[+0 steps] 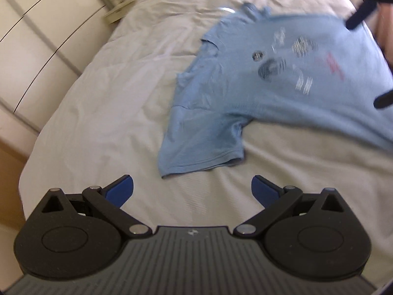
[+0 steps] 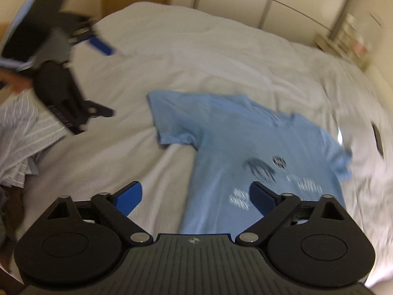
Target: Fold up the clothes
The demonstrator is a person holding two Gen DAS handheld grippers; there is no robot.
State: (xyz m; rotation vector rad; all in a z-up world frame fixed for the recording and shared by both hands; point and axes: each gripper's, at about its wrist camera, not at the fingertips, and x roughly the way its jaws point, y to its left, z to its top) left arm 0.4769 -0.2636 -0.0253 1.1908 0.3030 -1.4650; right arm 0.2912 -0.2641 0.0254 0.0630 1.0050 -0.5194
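The shirt (image 1: 282, 93) is soft, matt blue knit cloth with stitched hems and a flat, slightly cracked print. The bed (image 1: 103, 113) wears a matt, creased pale woven sheet. Each hand-held gripper, left (image 1: 192, 193) and right (image 2: 195, 198), is matt black plastic, ribbed on its near deck, with dull metal pivot pins and textured blue rubbery pads (image 2: 261, 200). The far cupboard fronts (image 2: 245, 2) look smooth and satin.

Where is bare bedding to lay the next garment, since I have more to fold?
Free: the white bedsheet between the light blue printed T-shirt and the cream wardrobe doors. Crowded: the striped clothes pile.
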